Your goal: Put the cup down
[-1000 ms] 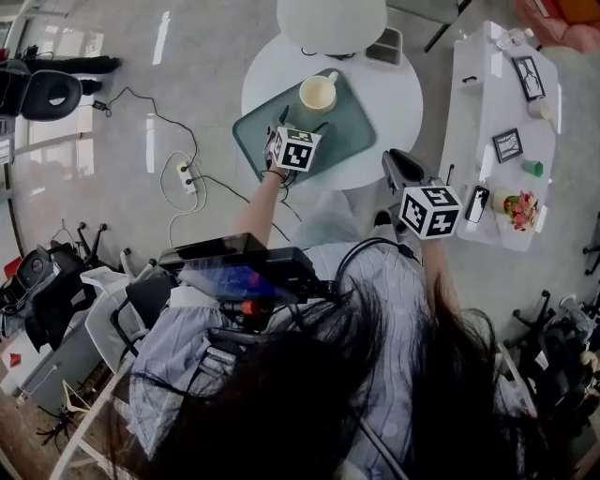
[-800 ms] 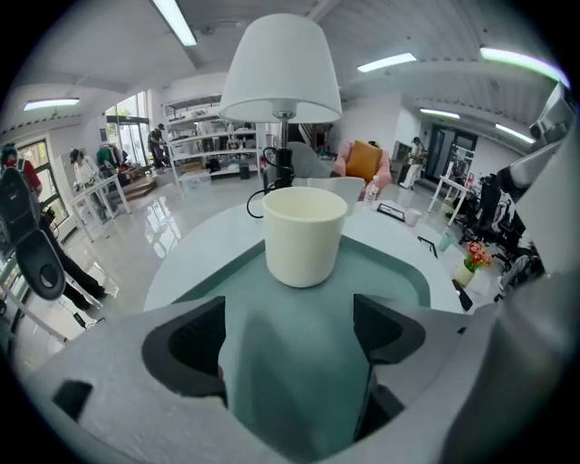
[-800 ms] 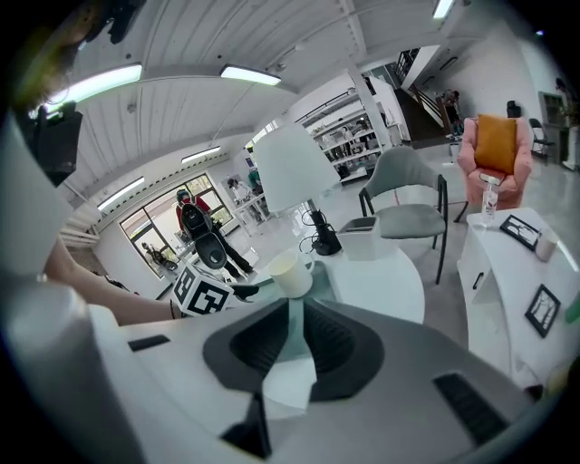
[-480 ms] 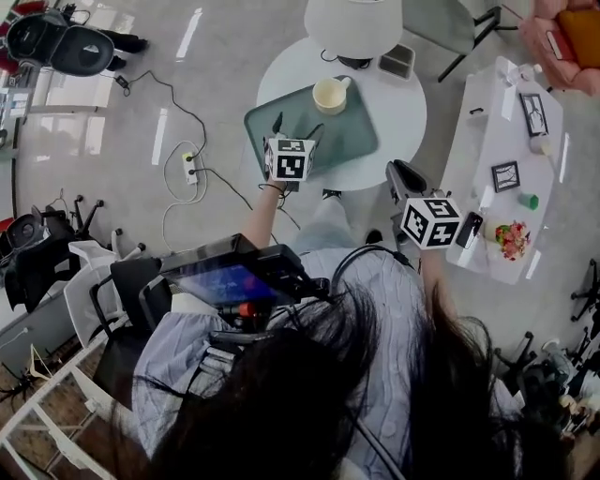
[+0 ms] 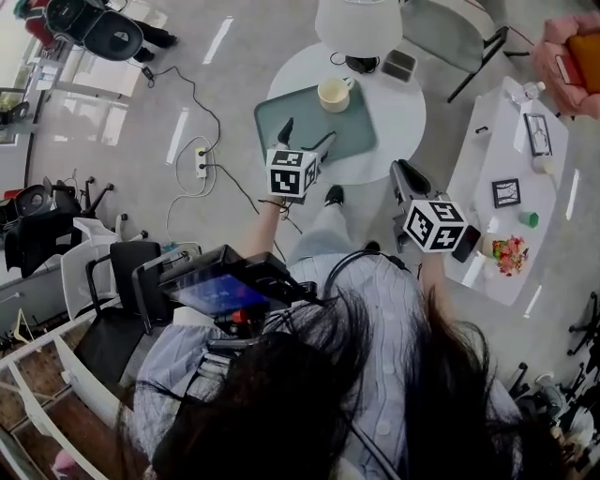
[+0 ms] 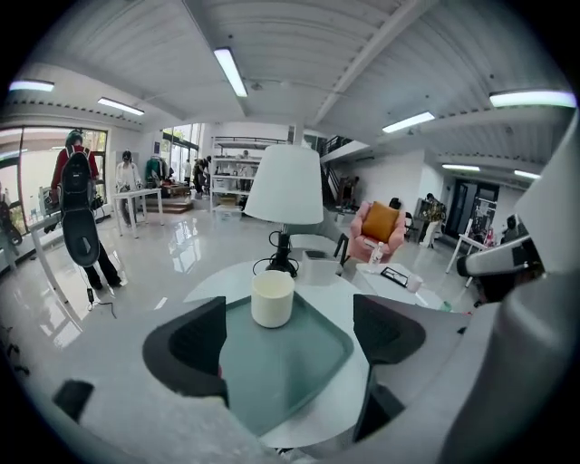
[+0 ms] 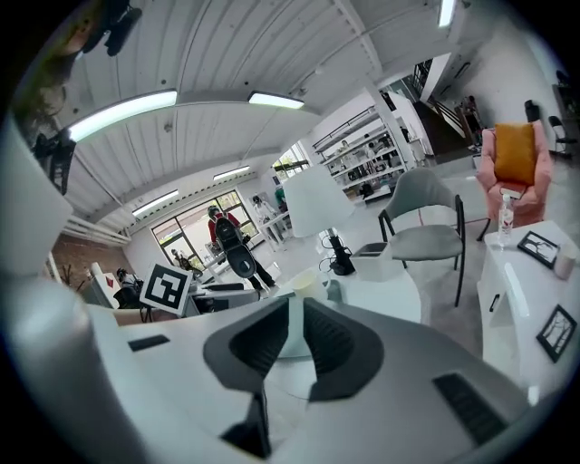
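Observation:
A cream cup (image 5: 333, 94) stands upright at the far end of a green tray (image 5: 356, 131) on a round white table (image 5: 398, 112). In the left gripper view the cup (image 6: 273, 298) sits on the tray (image 6: 290, 362) a little beyond the jaws. My left gripper (image 5: 305, 139) is open over the tray's near edge, with nothing between its fingers and apart from the cup. My right gripper (image 5: 403, 178) hangs off the table's near right side, shut and empty. In the right gripper view, the cup (image 7: 305, 284) shows above that gripper (image 7: 292, 340).
A white lamp (image 5: 352, 23) and a small dark box (image 5: 398, 64) stand at the table's far side. A grey chair (image 5: 450, 28) is behind it. A white side table (image 5: 487, 216) with picture frames is at the right. A power strip with cables (image 5: 200, 161) lies on the floor.
My left gripper has drawn back toward me from the cup, which stays on the tray. The head view has shifted, so the table sits higher in frame. The right gripper has hardly moved.

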